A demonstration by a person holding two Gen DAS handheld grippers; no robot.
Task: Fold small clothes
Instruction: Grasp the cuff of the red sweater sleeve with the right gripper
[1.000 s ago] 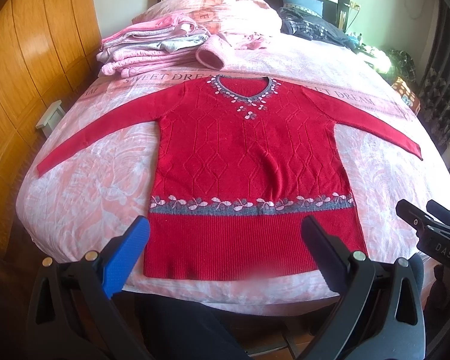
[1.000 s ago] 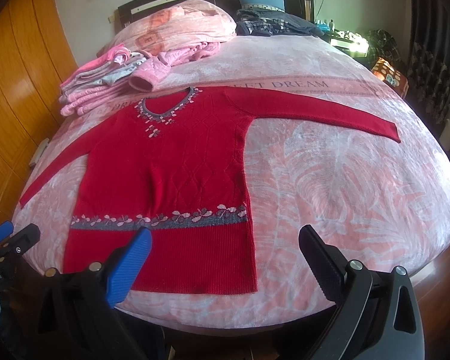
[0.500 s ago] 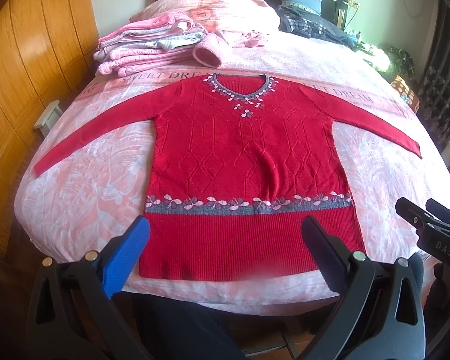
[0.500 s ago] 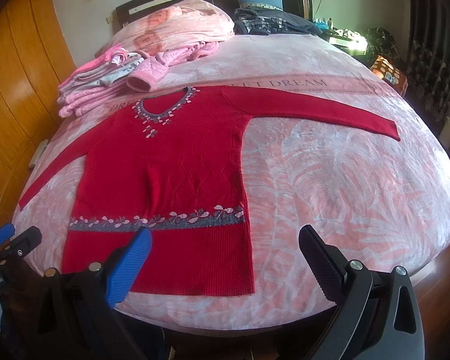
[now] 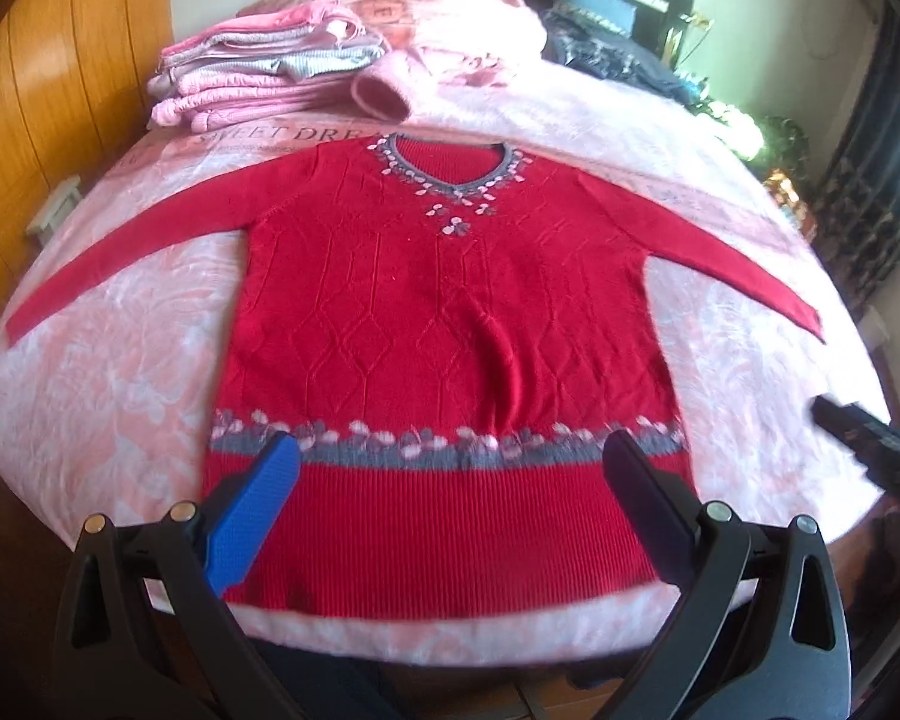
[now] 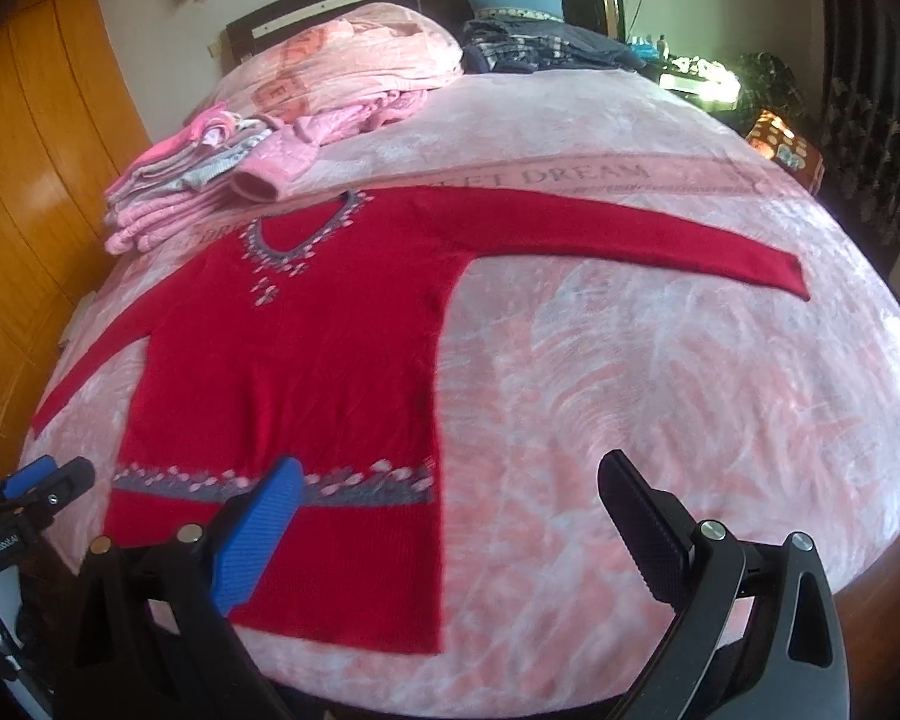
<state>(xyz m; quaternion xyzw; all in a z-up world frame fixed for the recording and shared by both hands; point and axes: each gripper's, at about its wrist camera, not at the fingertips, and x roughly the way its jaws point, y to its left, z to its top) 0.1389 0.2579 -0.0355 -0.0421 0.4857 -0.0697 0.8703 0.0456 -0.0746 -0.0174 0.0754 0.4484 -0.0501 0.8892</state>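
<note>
1. Lying face up and fully spread on the pink floral-print bed (image 5: 108, 396), the red knitted long-sleeved sweater (image 5: 450, 312) has not been folded at all, so the job looks to be at its very start, with the approach to a first grasp in hand.
2. Its body is flat with only a few soft wrinkles down the middle; both sleeves stretch out sideways and slightly down, the hem sits near the bed's front edge, and the grey neckline with pale petal shapes points toward the headboard.
3. A grey band with pink flowers crosses the body above the ribbed hem, and diamond patterns run through the knit.
4. The left gripper (image 5: 450, 510) hovers over the hem with its blue and black fingers spread wide and nothing between them.
5. The right gripper (image 6: 450, 516) is likewise wide apart and empty, hanging over the hem's right-hand corner and bare blanket.
6. A sensible next move would be pinching a sleeve end or side edge and carrying it across the body; thick knit may drag and bunch.
7. Beyond the collar lies a stack of folded pink and grey clothes (image 5: 258, 78), with a rolled pink garment (image 5: 381, 90) just beside it.
</note>
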